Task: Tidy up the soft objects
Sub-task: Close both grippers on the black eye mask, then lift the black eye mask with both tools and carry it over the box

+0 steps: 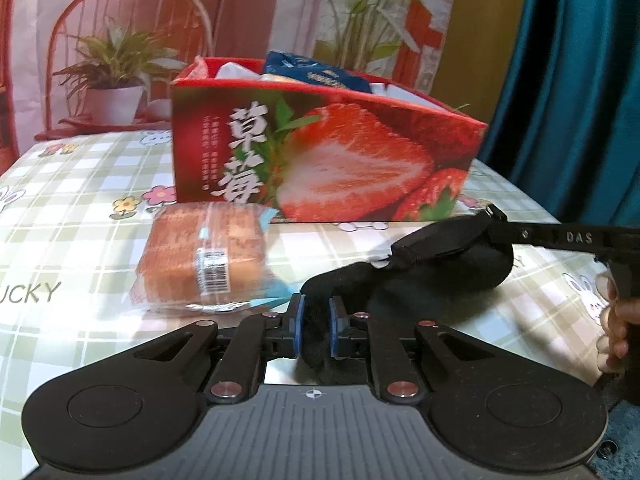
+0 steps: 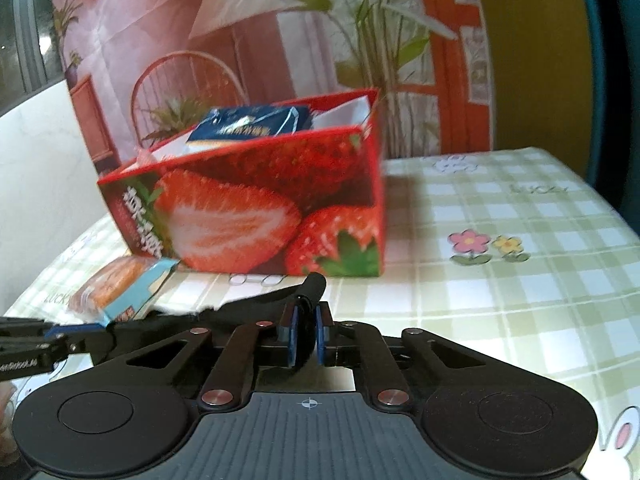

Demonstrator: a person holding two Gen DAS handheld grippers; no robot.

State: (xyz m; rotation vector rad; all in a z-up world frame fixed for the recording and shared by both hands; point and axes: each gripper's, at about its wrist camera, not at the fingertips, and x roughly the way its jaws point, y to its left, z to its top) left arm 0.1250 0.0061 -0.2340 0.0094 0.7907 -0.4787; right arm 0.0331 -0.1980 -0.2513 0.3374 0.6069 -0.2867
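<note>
A black padded eye mask [image 1: 440, 256] is stretched just above the checked tablecloth between my two grippers. My left gripper [image 1: 317, 308] is shut on its near end, blue pads pressing the black fabric. From the right, my right gripper [image 1: 496, 220] pinches the mask's far end. In the right wrist view the right gripper [image 2: 307, 316] is shut on a fold of the mask [image 2: 256, 308], and the left gripper [image 2: 72, 340] comes in from the left edge. A wrapped bread cake [image 1: 204, 260] lies on the cloth to the left of the mask.
An open red strawberry box [image 1: 340, 152] stands behind the mask and holds a blue packet [image 1: 316, 70] and white items. A hand [image 1: 616, 320] holds the right gripper's handle. A printed backdrop rises behind the table [image 2: 520, 280]; a teal curtain hangs at right.
</note>
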